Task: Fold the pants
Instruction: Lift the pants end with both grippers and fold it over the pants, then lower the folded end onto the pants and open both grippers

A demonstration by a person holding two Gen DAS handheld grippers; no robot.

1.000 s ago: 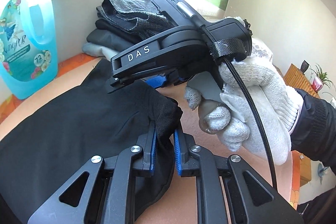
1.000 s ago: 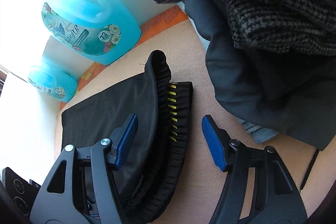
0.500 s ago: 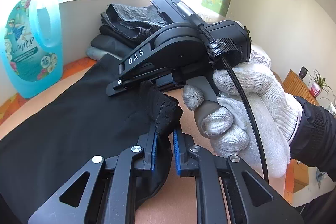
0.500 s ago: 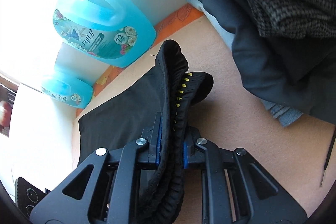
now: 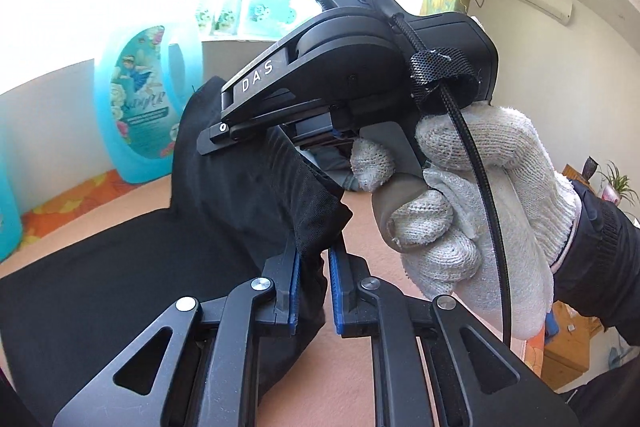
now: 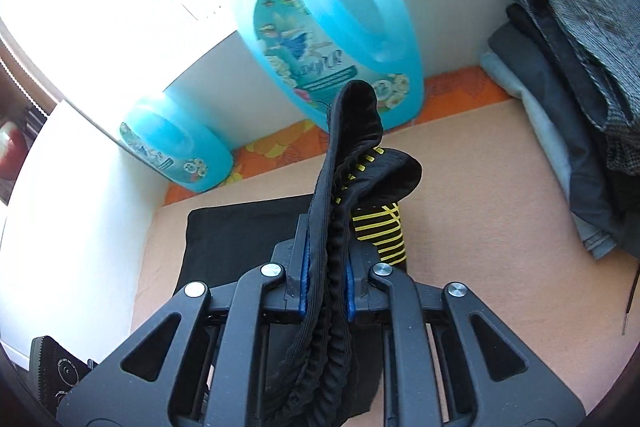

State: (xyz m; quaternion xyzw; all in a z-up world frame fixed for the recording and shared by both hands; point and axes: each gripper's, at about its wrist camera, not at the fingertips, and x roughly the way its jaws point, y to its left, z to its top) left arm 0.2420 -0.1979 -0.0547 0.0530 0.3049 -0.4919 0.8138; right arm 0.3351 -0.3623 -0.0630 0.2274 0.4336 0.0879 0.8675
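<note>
pants (image 5: 132, 267), black and matte, clenched in both tools; only right tool (image 6: 326, 283) view shows ribbed, yellow-striped waistband (image 6: 372, 227); left tool (image 5: 313, 279) grips hem.

Both grippers are matte black, with triangular cut-outs in their linkage arms, round silver screws at the pivots and ribbed blue pads on the fingers (image 5: 293, 293). The right gripper (image 5: 224, 143) carries white "DAS" lettering and a braided black cable under a mesh strap. The hand (image 5: 472, 203) wears a white knit glove and a black ribbed sleeve (image 5: 600, 239).
</note>
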